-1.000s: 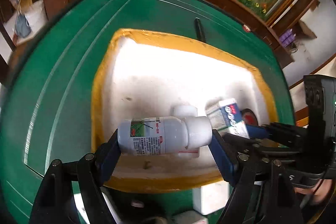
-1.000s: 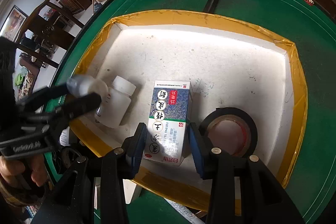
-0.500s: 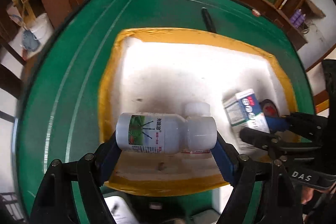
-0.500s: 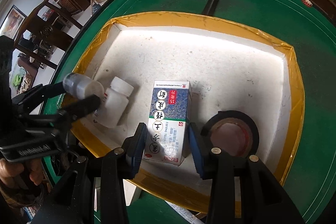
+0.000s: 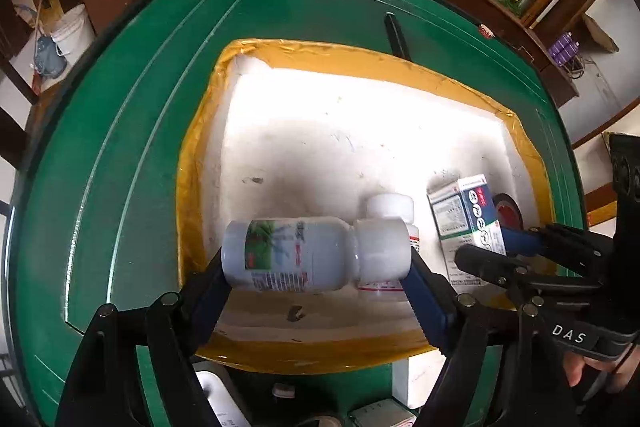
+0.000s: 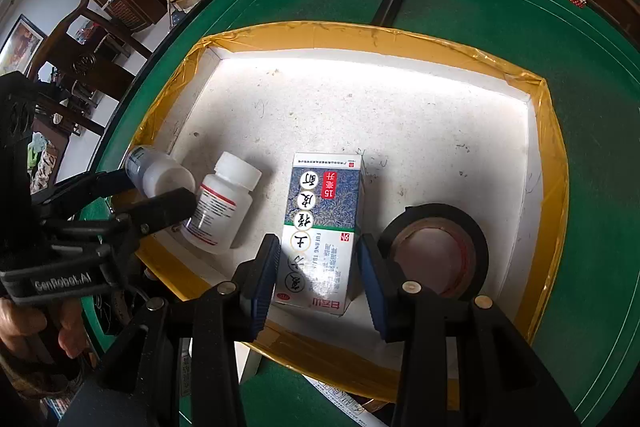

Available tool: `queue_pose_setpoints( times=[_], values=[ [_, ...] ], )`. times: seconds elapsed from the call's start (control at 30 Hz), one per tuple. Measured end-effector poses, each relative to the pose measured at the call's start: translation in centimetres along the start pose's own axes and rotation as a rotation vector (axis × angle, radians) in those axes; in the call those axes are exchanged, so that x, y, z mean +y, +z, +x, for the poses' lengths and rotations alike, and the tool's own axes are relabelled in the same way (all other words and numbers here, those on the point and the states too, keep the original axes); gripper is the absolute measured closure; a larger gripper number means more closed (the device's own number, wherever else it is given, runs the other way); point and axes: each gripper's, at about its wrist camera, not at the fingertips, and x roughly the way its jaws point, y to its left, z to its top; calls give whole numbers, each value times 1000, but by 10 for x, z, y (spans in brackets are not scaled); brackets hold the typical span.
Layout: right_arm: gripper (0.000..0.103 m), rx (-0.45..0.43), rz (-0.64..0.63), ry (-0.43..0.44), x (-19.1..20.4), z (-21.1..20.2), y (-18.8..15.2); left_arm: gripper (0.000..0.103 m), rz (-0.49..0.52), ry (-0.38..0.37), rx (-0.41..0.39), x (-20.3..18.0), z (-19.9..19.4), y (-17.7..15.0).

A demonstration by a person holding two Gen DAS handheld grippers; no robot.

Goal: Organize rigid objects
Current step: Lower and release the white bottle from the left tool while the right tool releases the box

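The left tongs (image 5: 316, 259) hold a big bottle (image 5: 296, 251) lengthwise, 1 pad at its base and 1 at its white cap. The jaws have just been opening a little with the bottle between them. Both pads look in touch with it, but its label is blurred, so I judge that the grip is perhaps loosening. The bottle hangs over the near left part of the tray (image 6: 400, 39), just in front of a small bottle (image 6: 222, 207) that lies on the tray floor.

The right tongs (image 6: 318, 247) stand over the near end of a box (image 6: 324, 211). Their blue pads sit on its 2 long sides with no gap that I can see, so I take them as clamped on it. The box rests flat on the tray floor, between the small bottle and a tape roll (image 6: 436, 251), which lies just beside it on the right.

So 3 things are in the tray, in 1 row along the near wall, and the big bottle is the 4th, not yet set down. What is left, as I judge it: to put this bottle down and let the box go. A black stick (image 6: 390, 1) lies on the green table (image 6: 520, 7) beyond the far rim. Some white items show outside the near rim, too unclear to name
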Motion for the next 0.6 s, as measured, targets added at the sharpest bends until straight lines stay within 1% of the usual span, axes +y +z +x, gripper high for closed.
queue_pose_setpoints(
  times=[0.1,0.27,0.33,0.43,0.6],
  values=[
    [64,0,2,0,0,-1,0,13,6,7,0,-3,0,-2],
    [63,2,8,6,0,-1,-1,13,51,65,-6,-14,-4,-6],
    [56,0,16,22,0,-2,-1,13,68,82,-12,-18,-7,-8],
    [49,-9,15,31,2,-5,-2,13,77,80,-27,-20,-15,-13],
    [48,-26,11,39,6,-11,-3,13,38,75,-62,-16,-32,-22]
  ],
)
